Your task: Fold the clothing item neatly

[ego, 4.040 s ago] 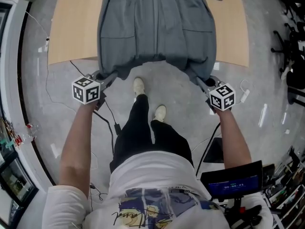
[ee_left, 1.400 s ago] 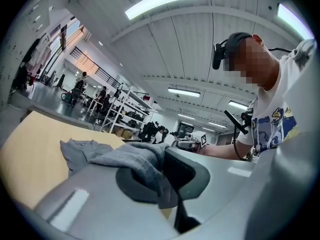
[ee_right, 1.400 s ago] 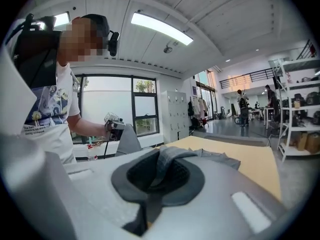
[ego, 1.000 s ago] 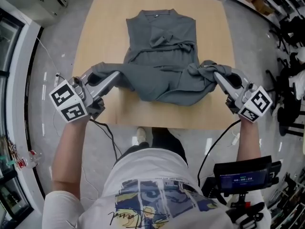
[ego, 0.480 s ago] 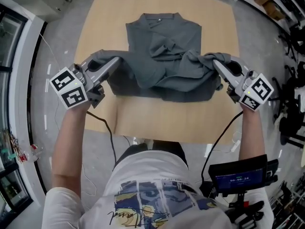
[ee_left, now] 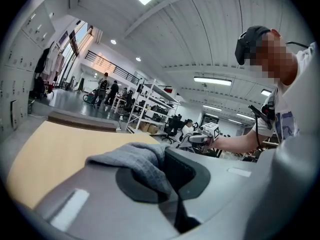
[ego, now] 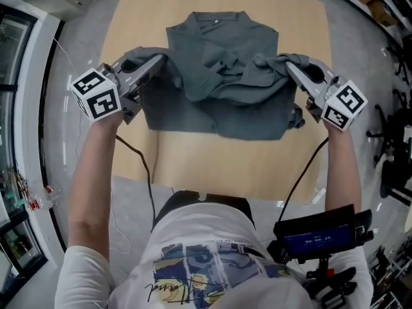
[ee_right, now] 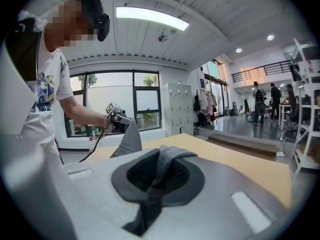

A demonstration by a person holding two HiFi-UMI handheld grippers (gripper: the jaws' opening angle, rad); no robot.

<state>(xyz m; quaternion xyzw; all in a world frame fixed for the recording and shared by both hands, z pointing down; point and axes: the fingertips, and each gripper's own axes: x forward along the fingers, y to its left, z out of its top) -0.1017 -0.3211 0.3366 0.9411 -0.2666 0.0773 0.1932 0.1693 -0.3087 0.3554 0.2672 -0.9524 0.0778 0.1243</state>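
We have the grey collared cloth clothing item (ego: 219, 118) lying on the light wooden tabletop (ego: 212, 166), its long axis running near to far, with the collar (ego: 222, 19) at the far end and a straight folded edge at the near end. The left gripper (ego: 154, 62) has its jaws pressed together on a tuft of the grey cloth at the left side. The right gripper (ego: 291, 68) pinches a matching tuft at the right side. Each gripper view shows the fabric squeezed between that gripper's dark pads. The lower hem (ego: 222, 76) hangs between our two grippers, running left to right across the garment's middle, slack and wrinkled in the centre. What matters for the next move, as we judge it, is that the collar lies on the far side of both pairs of jaws. The two grippers stand about level with each other, so neither hand is nearer. The hem would have to travel evenly toward the far end and be laid flat, or the fold will skew. Several things we cannot make out. The sleeves are not visible as such and may be tucked beneath. The bunched hem hides the layer under it, so we cannot tell whether that layer lies smooth. A dark lump (ego: 296, 118) pokes out at the right edge, just beside the right gripper, and could be a sleeve end or a tie. The far edge of the tabletop is cut off at the top of the head view.
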